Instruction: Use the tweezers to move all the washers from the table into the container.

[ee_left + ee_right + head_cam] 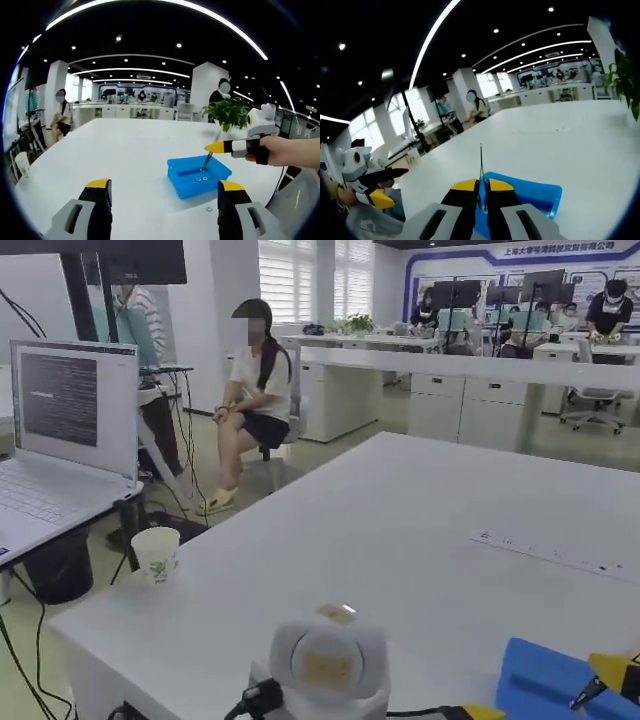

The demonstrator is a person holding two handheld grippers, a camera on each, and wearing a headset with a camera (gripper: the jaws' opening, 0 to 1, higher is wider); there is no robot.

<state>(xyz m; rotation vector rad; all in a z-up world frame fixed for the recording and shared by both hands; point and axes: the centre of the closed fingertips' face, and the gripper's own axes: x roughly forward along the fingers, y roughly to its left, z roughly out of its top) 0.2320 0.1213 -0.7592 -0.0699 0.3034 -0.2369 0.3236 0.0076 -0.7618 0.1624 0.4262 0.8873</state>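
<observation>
Above the blue container (pixel 200 189), right gripper (pixel 481 187) fingers pinch the tweezers (pixel 481 162); left gripper (pixel 165 185) fingers spread wide; paper cup (pixel 156 554) well apart.

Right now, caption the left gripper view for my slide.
Right gripper dips tweezers into the blue container with washers inside; one washer lies on the white table.

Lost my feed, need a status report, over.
Left tool open, idle. Right tool shut on tweezers, tips over container. A washer on table beside it. Nothing seen in the way.
</observation>
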